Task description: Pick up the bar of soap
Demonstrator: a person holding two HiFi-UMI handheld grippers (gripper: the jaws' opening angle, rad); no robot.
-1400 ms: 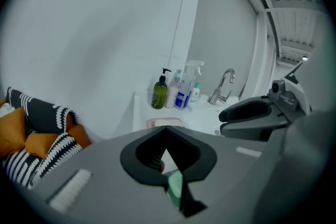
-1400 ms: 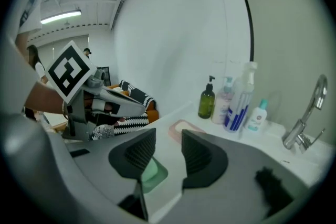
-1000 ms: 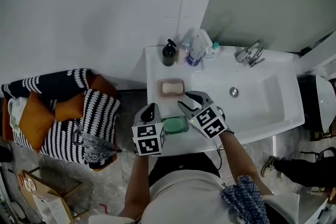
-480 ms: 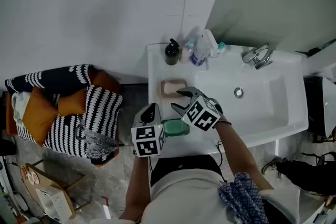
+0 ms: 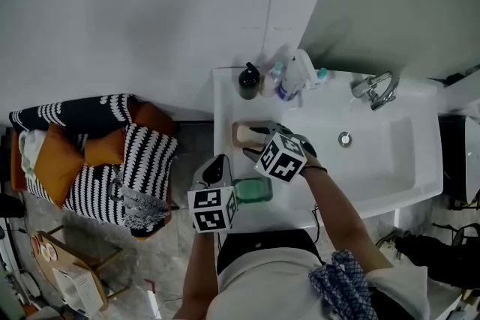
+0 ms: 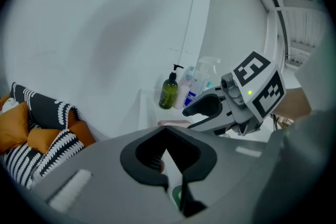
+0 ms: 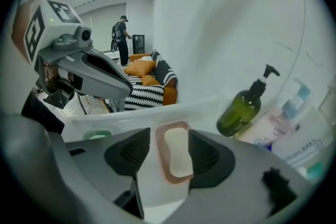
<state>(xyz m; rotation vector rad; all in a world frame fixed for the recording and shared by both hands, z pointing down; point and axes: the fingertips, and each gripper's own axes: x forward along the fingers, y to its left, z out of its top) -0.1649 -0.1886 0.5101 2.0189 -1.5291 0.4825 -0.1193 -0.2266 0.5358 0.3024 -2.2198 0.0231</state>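
On the left ledge of the white washbasin (image 5: pixel 397 161), the bar of soap (image 7: pixel 178 152) lies in a pink dish (image 7: pixel 160 162), just under the right gripper (image 5: pixel 253 140). Its jaws have just been opening and stand spread on either side of the soap, not touching it. A green dish (image 5: pixel 253 189) sits beside the left gripper (image 5: pixel 217 162), whose jaws are drawn together, empty. Bottles (image 7: pixel 242 107) line the wall, and a striped sofa (image 5: pixel 90 161) stands beside the basin.

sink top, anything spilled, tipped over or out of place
Nothing stands out. The bar of soap lies flat in its pink dish, the bottles stand upright at the back, and the green dish sits level.
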